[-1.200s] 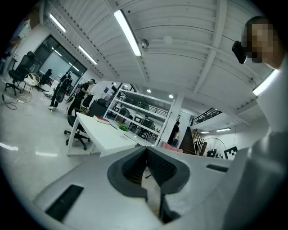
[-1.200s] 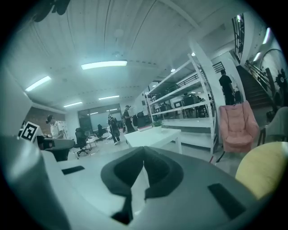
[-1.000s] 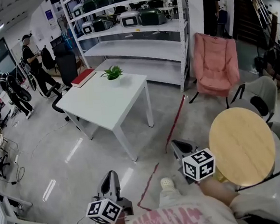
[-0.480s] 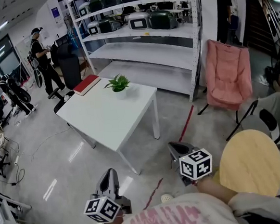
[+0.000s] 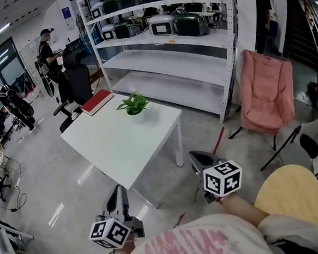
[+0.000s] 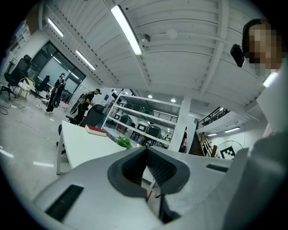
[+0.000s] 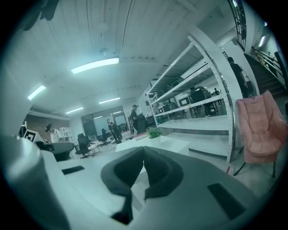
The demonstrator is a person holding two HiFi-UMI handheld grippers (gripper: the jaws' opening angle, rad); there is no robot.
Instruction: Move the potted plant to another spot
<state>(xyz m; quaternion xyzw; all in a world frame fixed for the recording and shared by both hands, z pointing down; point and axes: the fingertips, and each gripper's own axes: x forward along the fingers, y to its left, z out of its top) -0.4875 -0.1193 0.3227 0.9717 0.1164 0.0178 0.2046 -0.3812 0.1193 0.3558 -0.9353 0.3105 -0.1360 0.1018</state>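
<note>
Nearer table [image 5: 112, 146], potted plant [image 5: 133, 104] on it

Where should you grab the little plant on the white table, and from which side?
On the potted plant, probably grip the low pot, not the leaves: they spread wide and would bend. It stands upright near the white table's far corner, with a red book to its left, so come in level from the open near side. The pot itself barely shows.

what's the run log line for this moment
small green potted plant: on white square table, untouched | left gripper: shut, empty | right gripper: shut, empty
</note>
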